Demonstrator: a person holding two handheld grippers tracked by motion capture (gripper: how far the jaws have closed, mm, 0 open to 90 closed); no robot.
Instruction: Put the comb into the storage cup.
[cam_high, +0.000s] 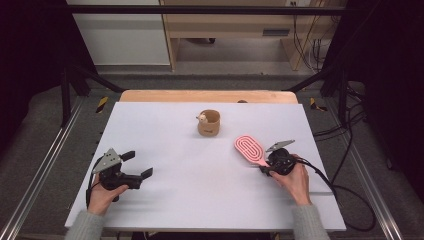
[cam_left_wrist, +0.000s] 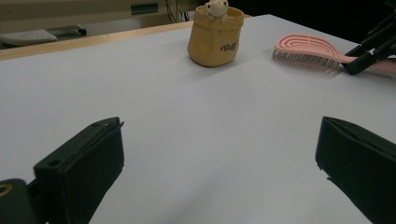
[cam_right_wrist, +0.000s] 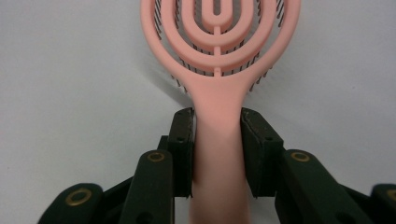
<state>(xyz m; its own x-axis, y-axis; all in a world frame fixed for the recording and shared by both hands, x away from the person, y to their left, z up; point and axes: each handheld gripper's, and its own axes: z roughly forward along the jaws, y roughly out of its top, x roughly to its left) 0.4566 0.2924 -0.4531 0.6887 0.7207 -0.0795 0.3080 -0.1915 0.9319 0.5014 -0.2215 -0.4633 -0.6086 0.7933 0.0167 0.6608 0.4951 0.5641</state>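
At lower right of the high view, the right tongs (cam_high: 264, 167) are clamped on the handle of a pink hairbrush (cam_high: 250, 149), whose slotted head points up and left across the white worktop (cam_high: 200, 190), bristles down. The right gripper view shows both black jaws pressed flat against the narrow neck of the handle, just below the head. At lower left of the high view, the left tongs (cam_high: 137, 167) sit wide apart and hold nothing, resting low over bare worktop, well apart from the brush. Near the upper middle of that frame stands a small tan fabric pouch (cam_high: 209, 123) with a little pale toy figure (cam_high: 202, 118) peeking over its rim; it appears to be the likely destination.

The grip is the weak point: the handle is smooth, tapered plastic, held near one end, so the heavier head could swing down or twist between the jaws once lifted. The pouch looks soft and light, so a brush pushed in at an angle could tip it or shove it toward the far edge, and the bristles could snag its rim or knock the figure. With the left tongs so far off, nothing steadies the pouch.
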